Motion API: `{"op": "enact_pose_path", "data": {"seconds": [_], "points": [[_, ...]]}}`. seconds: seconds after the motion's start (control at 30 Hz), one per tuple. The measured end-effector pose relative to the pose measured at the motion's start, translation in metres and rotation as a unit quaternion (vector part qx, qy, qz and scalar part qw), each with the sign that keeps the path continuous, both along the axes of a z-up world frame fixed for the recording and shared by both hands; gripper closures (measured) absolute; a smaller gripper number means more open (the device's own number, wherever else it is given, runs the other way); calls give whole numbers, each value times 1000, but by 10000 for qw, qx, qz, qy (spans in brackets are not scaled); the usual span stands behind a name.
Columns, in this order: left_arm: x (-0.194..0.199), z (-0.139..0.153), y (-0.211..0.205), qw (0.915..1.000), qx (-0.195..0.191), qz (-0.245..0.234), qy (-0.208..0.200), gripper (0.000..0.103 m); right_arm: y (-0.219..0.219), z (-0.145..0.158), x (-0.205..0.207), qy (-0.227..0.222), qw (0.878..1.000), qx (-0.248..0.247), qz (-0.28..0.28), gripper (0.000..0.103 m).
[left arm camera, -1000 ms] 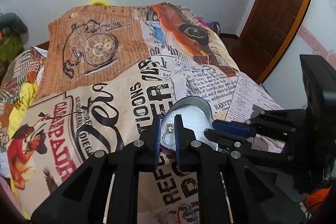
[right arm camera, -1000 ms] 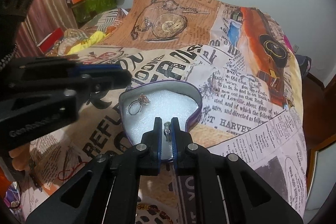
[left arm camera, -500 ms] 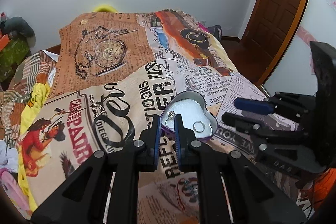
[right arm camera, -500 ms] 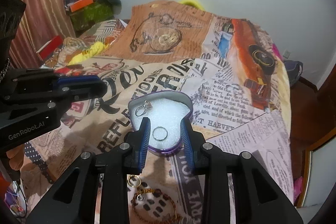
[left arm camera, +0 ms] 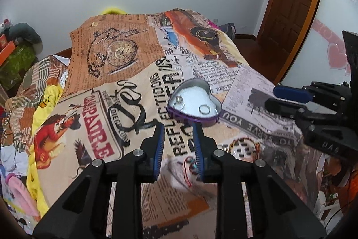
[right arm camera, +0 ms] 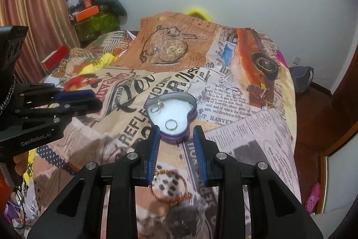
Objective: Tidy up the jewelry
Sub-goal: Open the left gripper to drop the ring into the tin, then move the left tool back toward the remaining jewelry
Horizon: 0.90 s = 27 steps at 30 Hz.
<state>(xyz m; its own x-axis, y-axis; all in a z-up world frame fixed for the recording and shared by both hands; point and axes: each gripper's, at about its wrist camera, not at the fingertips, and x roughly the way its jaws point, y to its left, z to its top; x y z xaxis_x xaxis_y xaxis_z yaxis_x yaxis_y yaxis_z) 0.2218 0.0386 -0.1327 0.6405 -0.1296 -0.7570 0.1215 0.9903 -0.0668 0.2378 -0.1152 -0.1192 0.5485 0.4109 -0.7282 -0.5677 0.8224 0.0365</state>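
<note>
Partly done, by the look of it. On the bed cover (right arm camera: 257, 138), centre of frame: heart-shaped tin (right arm camera: 171, 114), white padding inside, holding a plain ring (right arm camera: 171, 124) and a stone ring (right arm camera: 156, 107). Left to sort, lower centre: bracelet (right arm camera: 170, 188), red string piece (left arm camera: 189, 166). Left gripper (left arm camera: 179, 147) opening, nothing between. Right gripper (right arm camera: 176, 146) parted, empty.
</note>
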Motion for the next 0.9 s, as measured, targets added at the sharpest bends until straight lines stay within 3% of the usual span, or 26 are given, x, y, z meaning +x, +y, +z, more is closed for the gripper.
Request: {"op": "enact_pose_path", "data": {"seconds": [0.23,0.7,0.9], "points": [[-15,-20,-4,9996,-70,-34,267,78,-15,-8,-11,95,9998,-40,-154,75],[-27,-70,-27,9944,-454,-264,918,78,-41,-52,-29,611,9970,-233,-423,75],[-22,-81,-22,9942,-481,58,964,79,-48,-63,-38,730,9960,-237,-456,75]]}}
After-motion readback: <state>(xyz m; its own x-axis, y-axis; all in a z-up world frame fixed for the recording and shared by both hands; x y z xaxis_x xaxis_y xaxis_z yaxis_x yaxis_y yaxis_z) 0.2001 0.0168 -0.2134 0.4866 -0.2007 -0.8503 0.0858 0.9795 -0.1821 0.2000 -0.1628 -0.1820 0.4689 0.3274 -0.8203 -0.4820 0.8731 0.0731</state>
